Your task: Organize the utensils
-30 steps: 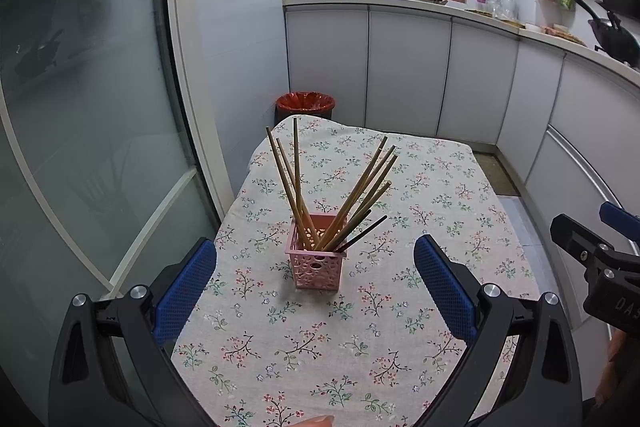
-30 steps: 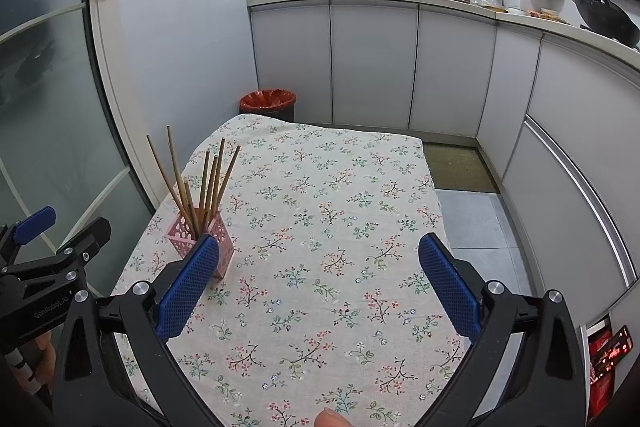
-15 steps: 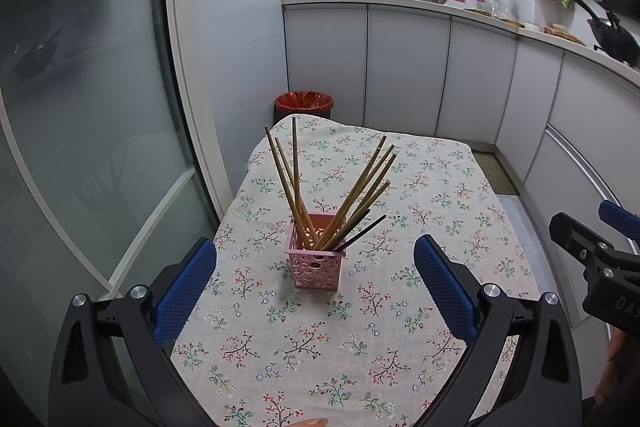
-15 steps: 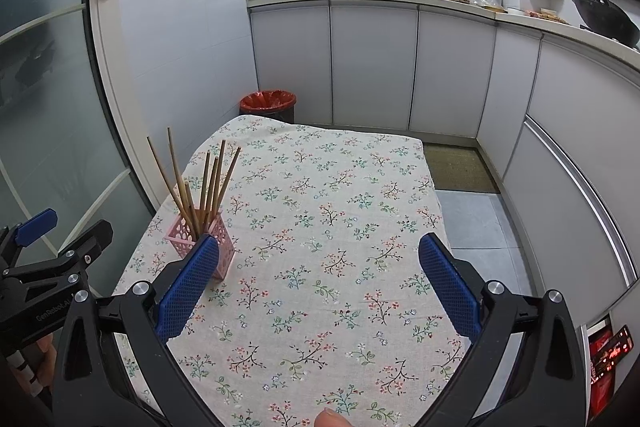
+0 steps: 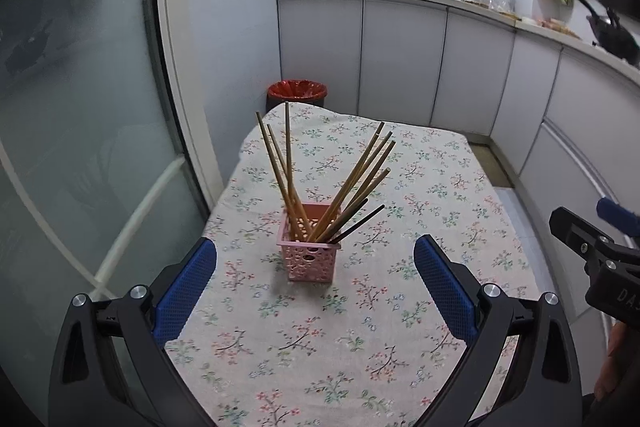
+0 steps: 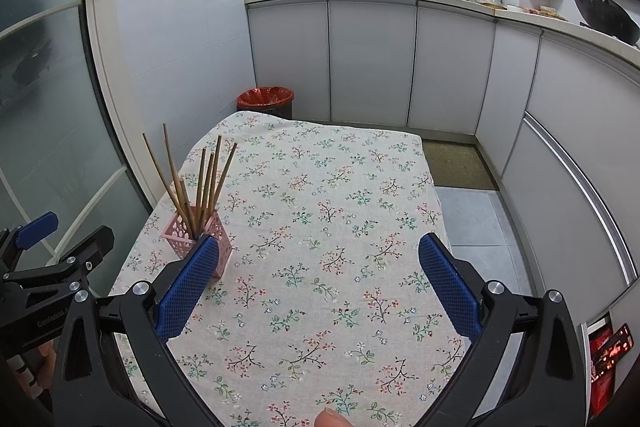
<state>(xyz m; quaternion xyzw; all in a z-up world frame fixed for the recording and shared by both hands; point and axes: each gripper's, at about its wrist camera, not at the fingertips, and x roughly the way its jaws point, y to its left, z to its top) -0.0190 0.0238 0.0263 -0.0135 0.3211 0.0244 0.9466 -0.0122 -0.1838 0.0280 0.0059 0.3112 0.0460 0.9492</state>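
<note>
A pink perforated holder [image 5: 309, 251] stands on the floral tablecloth [image 5: 360, 327], with several wooden chopsticks [image 5: 360, 171] leaning out of it left and right. My left gripper [image 5: 315, 269] is open and empty, just short of the holder, which sits between the fingertips in view. In the right wrist view the holder [image 6: 188, 233] is at the left, partly behind my left finger. My right gripper [image 6: 318, 267] is open and empty over the tablecloth [image 6: 320, 211], to the right of the holder.
A red-lined bin [image 5: 297, 91] stands past the table's far end. White cabinets [image 6: 372, 63] and a cluttered counter run along the back and right. A glass door [image 5: 72, 107] is on the left. Floor lies to the right of the table.
The left gripper has drifted slightly back and up, so the holder sits a little higher in its view. The right gripper has hardly moved. Both stay open.
</note>
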